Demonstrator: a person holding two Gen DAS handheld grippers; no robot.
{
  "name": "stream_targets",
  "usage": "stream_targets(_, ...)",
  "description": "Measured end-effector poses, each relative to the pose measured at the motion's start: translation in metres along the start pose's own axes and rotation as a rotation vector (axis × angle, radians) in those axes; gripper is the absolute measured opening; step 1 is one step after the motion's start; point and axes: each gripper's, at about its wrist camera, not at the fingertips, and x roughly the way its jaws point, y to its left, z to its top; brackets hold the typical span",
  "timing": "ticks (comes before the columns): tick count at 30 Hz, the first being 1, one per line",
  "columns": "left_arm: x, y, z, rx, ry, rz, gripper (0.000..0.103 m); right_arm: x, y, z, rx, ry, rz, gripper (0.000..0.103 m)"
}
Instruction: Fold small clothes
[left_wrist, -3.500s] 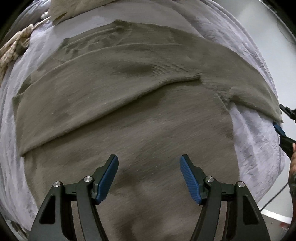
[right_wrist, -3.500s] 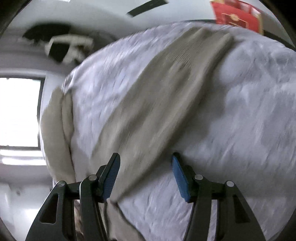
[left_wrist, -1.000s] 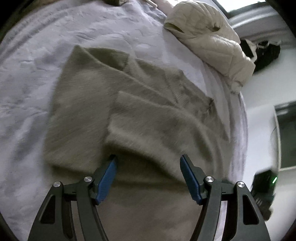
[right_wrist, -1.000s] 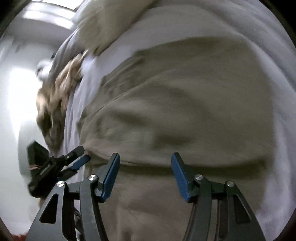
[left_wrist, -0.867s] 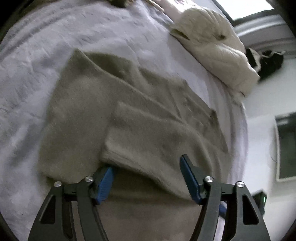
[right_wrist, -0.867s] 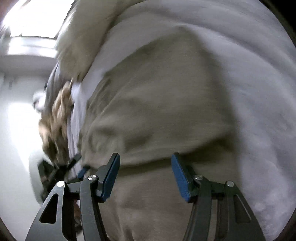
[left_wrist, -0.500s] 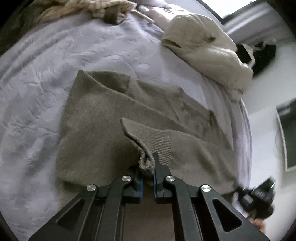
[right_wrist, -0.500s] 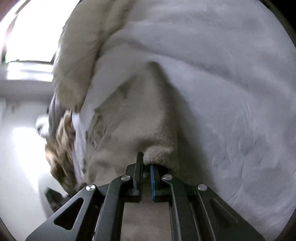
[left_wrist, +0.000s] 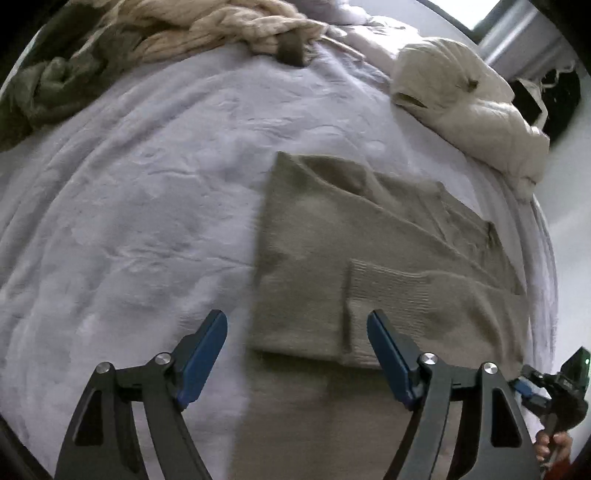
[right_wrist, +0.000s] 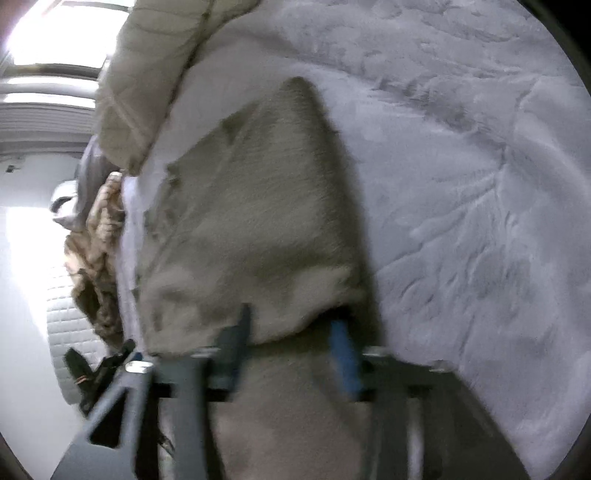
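The sweater (left_wrist: 332, 258) lies folded on the bedspread (left_wrist: 129, 221), right of centre in the left wrist frame, with a ribbed cuff (left_wrist: 388, 295) on top at its lower right. The left gripper (left_wrist: 297, 354) is released, its jaws wide apart above the sweater's lower edge. In the blurred right wrist frame the sweater (right_wrist: 258, 221) fills the centre; the right gripper (right_wrist: 291, 343) is spread open at its near fold. A cream jacket (left_wrist: 461, 99) lies upper right.
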Motion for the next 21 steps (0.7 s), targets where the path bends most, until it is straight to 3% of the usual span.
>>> stream_targets(4, 0.019, 0.026, 0.006, -0.046, 0.095, -0.062, 0.078, 0.006, 0.001, -0.011, 0.044, 0.032, 0.07, 0.063)
stream_targets(7, 0.039, 0.031, 0.007, -0.084, 0.166, -0.131, 0.077, 0.019, 0.0, -0.014, 0.076, 0.043, 0.071, 0.063)
stream_targets(8, 0.042, 0.03, 0.007, -0.085, 0.167, -0.155, 0.074, 0.021, 0.001, -0.015, 0.081, 0.039, 0.07, 0.063)
stream_targets(9, 0.043, 0.028, 0.007, -0.08, 0.164, -0.172, 0.056, 0.021, 0.001, -0.015, 0.084, 0.038, 0.068, 0.063)
stream_targets(10, 0.045, 0.027, 0.008, -0.076, 0.169, -0.186, 0.052, 0.021, 0.003, -0.015, 0.083, 0.038, 0.065, 0.063)
stream_targets(13, 0.041, 0.026, 0.007, -0.069, 0.168, -0.189, 0.051, 0.007, 0.005, -0.015, 0.05, 0.024, 0.033, 0.063)
stream_targets(17, 0.04, 0.031, 0.006, -0.081, 0.174, -0.178, 0.052, -0.022, 0.004, -0.007, -0.011, -0.06, -0.044, 0.063)
stream_targets(21, 0.049, 0.029, 0.008, -0.089, 0.181, -0.18, 0.052, -0.016, -0.015, 0.02, 0.011, -0.069, -0.094, 0.063)
